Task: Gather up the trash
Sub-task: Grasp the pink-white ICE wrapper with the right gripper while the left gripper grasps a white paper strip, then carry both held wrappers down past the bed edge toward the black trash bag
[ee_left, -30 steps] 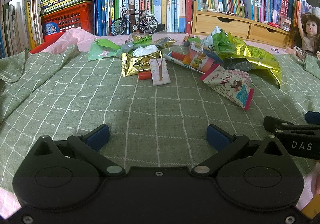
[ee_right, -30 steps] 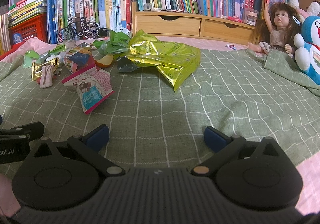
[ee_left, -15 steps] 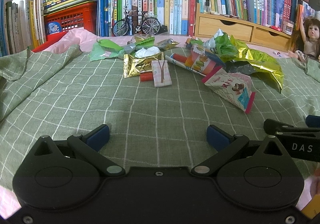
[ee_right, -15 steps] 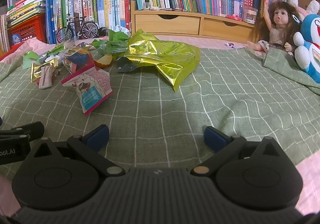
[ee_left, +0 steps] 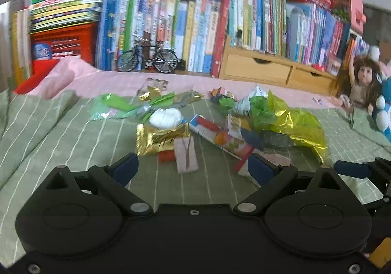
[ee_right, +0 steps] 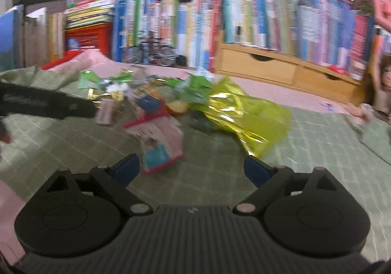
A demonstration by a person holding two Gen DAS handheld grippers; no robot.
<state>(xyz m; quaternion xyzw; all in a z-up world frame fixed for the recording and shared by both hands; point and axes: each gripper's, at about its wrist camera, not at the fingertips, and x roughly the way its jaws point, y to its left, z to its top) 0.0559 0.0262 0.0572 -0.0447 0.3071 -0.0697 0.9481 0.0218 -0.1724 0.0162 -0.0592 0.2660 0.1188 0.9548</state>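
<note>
The left gripper (ee_left: 193,167) sits low in its frame with its jaws wide apart and just beginning to close; nothing is gripped, the pads touching no wrapper. In the gap between them, slightly above, lies a small pink wrapper (ee_left: 186,154) on the green checked blanket (ee_left: 61,142), with a red scrap (ee_left: 167,156) just beside it and a gold foil packet (ee_left: 160,138) touching its upper left. A white crumpled tissue (ee_left: 166,117) rests above the gold packet. Right of centre lies a long red-and-white wrapper (ee_left: 220,138), its lower end near the right jaw, and beyond it a crumpled yellow-green foil bag (ee_left: 295,125). Pale green plastic scraps (ee_left: 114,106) lie toward the upper left of the heap.

The right gripper (ee_right: 191,167) also holds its jaws wide, starting to close, with nothing held. The frame is blurred. A pink and blue snack packet (ee_right: 158,144) lies just above the left jaw, its lower edge close to that pad but apart from it. The yellow-green foil bag (ee_right: 244,117) spreads toward the right jaw, its lower tip near it. The left gripper (ee_right: 44,103) reaches in from the frame's left edge.

Books (ee_left: 195,29) line the back, with a doll (ee_left: 359,86) at the right.
</note>
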